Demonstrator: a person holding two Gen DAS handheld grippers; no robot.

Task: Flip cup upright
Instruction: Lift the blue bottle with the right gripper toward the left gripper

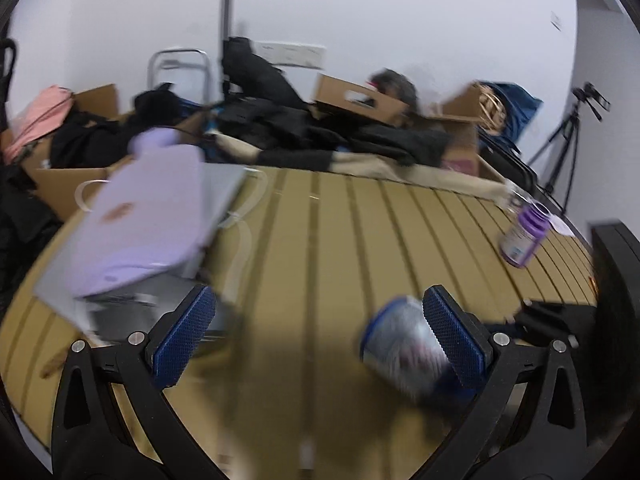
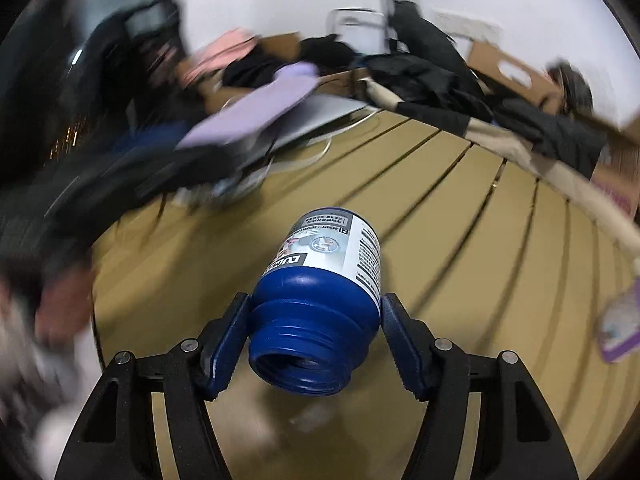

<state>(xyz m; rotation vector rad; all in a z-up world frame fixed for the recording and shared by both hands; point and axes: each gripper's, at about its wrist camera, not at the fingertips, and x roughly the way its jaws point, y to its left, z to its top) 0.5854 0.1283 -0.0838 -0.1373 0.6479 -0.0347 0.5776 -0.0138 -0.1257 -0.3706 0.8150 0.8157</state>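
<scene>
The cup is a blue bottle-like container (image 2: 320,288) with a white and grey label and an open threaded mouth facing the camera. My right gripper (image 2: 314,320) is shut on its blue shoulder, holding it tilted above the slatted wooden table (image 2: 460,216). In the left wrist view the same container (image 1: 404,344) shows blurred, beside the right finger. My left gripper (image 1: 318,332) is open and empty above the table (image 1: 320,240).
A purple container (image 1: 522,236) stands at the table's far right, also blurred in the right wrist view (image 2: 620,324). A lilac case on a grey laptop (image 1: 140,220) lies at the left. Cardboard boxes, dark clothes and a tripod (image 1: 568,136) crowd the far edge.
</scene>
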